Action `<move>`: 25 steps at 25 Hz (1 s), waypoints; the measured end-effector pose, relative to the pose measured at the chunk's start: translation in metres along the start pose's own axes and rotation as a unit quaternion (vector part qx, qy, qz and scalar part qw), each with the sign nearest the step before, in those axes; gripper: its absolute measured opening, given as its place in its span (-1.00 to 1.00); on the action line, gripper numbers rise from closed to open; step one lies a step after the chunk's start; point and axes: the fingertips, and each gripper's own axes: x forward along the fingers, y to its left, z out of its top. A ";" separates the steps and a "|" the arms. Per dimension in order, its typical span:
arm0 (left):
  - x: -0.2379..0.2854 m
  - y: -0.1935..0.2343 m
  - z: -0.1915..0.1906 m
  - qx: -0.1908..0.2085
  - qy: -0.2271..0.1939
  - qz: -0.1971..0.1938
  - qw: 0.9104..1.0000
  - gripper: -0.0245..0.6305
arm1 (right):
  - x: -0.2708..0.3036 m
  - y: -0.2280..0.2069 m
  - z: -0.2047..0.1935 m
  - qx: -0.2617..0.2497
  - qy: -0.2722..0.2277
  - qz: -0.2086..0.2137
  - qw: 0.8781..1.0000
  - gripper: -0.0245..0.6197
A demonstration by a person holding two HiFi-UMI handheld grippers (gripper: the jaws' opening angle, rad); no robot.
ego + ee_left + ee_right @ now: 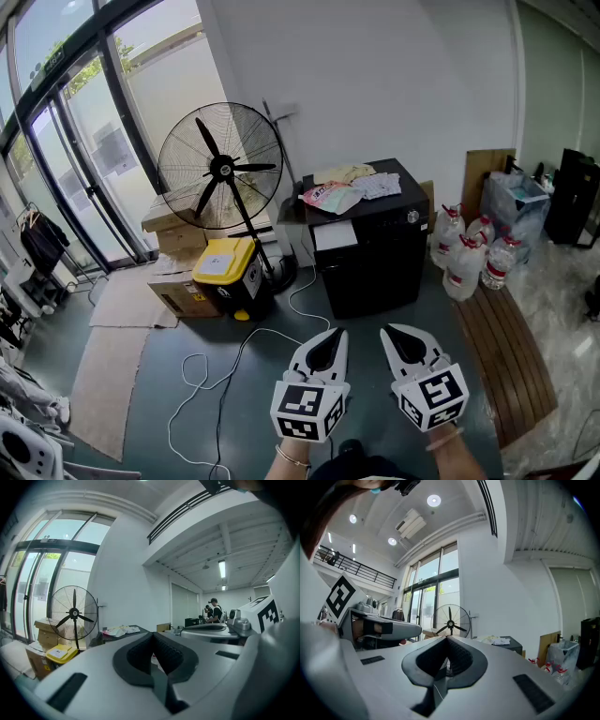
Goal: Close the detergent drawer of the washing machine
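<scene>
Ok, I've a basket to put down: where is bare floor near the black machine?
Bare floor lies in front of the black machine, between the white cable and the wooden slats. Crowded: clothes lie on the machine's top, the fan and yellow box stand left, water bottles right.

**A working hall, half workshop, half lab**

We see a tall industrial room. It has floor-to-ceiling glass doors (66,141), a large pedestal fan (220,169), cardboard boxes (173,291), a loose white cable (225,370) on the painted floor, and big water bottles (466,258) against the wall. A railed mezzanine (351,569) runs overhead, and people (214,612) stand at distant benches.
</scene>
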 end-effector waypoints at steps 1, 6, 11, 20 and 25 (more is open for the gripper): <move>0.001 0.002 0.000 -0.001 0.000 0.000 1.000 -0.88 | 0.002 0.000 0.000 0.001 0.000 -0.001 1.000 -0.85; 0.003 0.013 -0.003 -0.003 -0.001 -0.002 1.000 -0.88 | 0.011 0.000 -0.002 0.022 -0.007 -0.010 1.000 -0.84; 0.009 0.027 -0.005 -0.007 -0.002 -0.006 1.000 -0.88 | 0.026 0.003 -0.007 0.019 0.001 -0.011 1.000 -0.84; 0.029 0.067 -0.011 -0.013 -0.001 -0.020 1.000 -0.88 | 0.067 0.001 -0.012 0.012 0.008 -0.030 0.999 -0.84; 0.046 0.092 -0.016 -0.013 0.001 -0.033 0.999 -0.88 | 0.096 -0.004 -0.018 0.017 0.015 -0.044 0.999 -0.84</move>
